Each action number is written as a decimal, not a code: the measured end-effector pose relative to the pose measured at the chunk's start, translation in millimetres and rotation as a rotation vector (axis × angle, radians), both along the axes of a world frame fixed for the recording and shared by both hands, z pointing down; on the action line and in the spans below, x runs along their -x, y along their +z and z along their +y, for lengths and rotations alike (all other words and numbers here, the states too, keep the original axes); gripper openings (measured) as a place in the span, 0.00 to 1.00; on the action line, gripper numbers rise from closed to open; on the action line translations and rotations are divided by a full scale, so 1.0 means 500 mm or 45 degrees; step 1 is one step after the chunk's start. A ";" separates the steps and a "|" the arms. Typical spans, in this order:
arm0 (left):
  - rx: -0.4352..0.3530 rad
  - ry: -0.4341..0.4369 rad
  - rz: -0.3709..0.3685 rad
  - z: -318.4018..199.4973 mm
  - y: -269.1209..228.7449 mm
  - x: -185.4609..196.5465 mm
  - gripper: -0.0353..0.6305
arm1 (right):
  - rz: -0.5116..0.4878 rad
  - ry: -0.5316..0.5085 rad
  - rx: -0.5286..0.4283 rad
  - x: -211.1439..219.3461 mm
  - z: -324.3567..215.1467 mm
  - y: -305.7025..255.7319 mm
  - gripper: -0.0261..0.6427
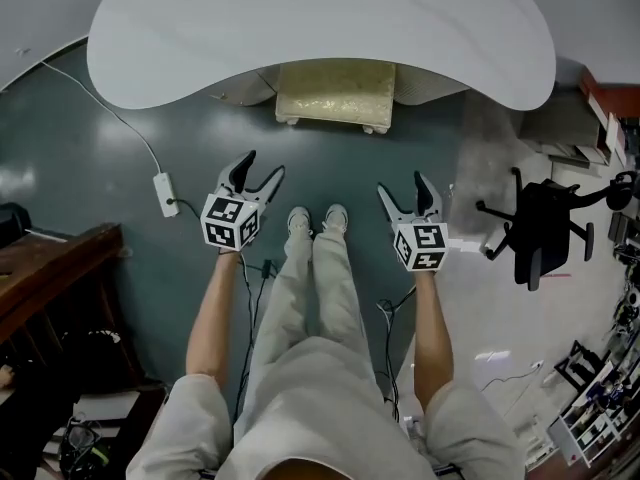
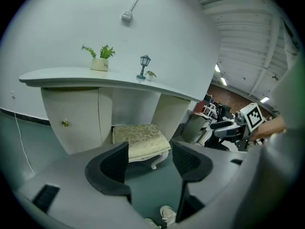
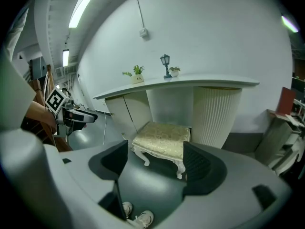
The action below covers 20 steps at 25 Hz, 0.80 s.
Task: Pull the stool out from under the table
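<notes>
A cream upholstered stool (image 1: 335, 93) with white carved legs stands half tucked under the white curved table (image 1: 320, 18); it also shows ahead in the left gripper view as the stool (image 2: 140, 140) and in the right gripper view as the stool (image 3: 162, 140). My left gripper (image 1: 262, 171) is held in the air short of the stool, to its left, jaws open and empty. My right gripper (image 1: 403, 190) hangs on the other side, also open with nothing between its fingers. Neither touches the stool. The person's feet stand between them.
A white power strip (image 1: 165, 194) and its cable lie on the green floor at the left. A dark wooden cabinet (image 1: 50, 268) stands at far left. A black office chair (image 1: 540, 230) stands at right. A small plant (image 2: 99, 58) and lamp figurine (image 2: 144, 66) sit on the table.
</notes>
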State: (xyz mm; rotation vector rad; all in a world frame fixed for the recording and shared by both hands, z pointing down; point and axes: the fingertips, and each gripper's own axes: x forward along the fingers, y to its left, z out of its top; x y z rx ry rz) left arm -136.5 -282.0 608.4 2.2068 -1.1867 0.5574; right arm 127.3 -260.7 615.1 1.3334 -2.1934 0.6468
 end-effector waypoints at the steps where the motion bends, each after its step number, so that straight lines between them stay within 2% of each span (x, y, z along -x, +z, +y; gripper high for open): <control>1: -0.001 -0.002 0.002 -0.004 0.020 0.002 0.45 | 0.002 0.005 0.008 0.001 0.000 0.025 0.56; 9: -0.007 -0.004 0.006 -0.036 0.191 0.003 0.45 | 0.018 0.033 0.053 -0.004 -0.008 0.214 0.56; 20: 0.015 0.015 -0.060 -0.066 0.442 0.008 0.46 | 0.049 0.062 0.103 -0.038 -0.015 0.459 0.57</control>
